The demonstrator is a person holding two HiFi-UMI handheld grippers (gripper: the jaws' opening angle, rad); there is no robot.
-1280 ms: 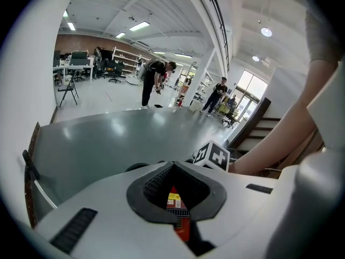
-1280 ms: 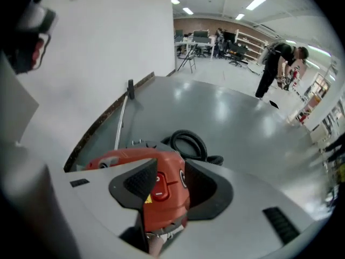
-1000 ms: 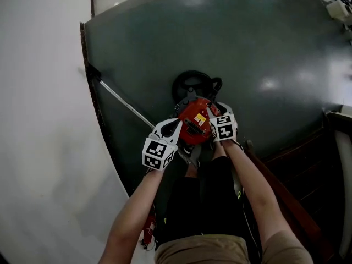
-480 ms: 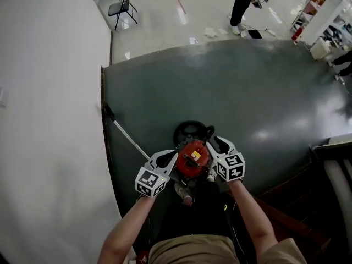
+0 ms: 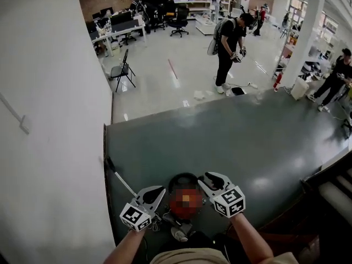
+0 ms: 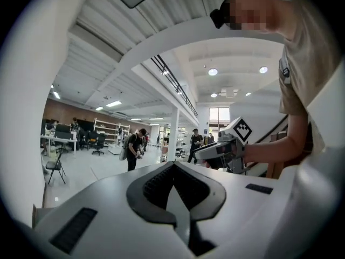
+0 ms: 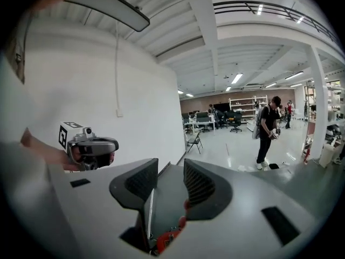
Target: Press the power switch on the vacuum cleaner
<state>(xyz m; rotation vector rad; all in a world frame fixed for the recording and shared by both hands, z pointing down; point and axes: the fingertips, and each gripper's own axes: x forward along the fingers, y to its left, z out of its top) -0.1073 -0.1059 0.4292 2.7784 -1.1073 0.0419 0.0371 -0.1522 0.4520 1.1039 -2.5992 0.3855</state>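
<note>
The red vacuum cleaner (image 5: pixel 185 202) stands on the floor at the person's feet, low in the head view and blurred. Its metal wand (image 5: pixel 122 181) runs off to the left. Both grippers are held up above it, one on each side, touching nothing. My left gripper (image 5: pixel 155 192) points level, its dark pads meeting at the tips (image 6: pixel 173 166) with nothing in them. The jaws of my right gripper (image 5: pixel 212 179) are closing with a gap still between the pads (image 7: pixel 171 169). Far below, the red body (image 7: pixel 170 236) shows through that gap.
A dark green floor mat (image 5: pixel 231 136) lies under the vacuum. A white wall (image 5: pixel 49 120) runs close on the left. Stairs with a dark rail (image 5: pixel 330 191) stand on the right. Beyond the mat are a standing person (image 5: pixel 228 43) and a folding chair (image 5: pixel 124 67).
Both grippers have lifted well up off the vacuum's top, where they were a second ago. The head view has swung up from the floor to the hall.
</note>
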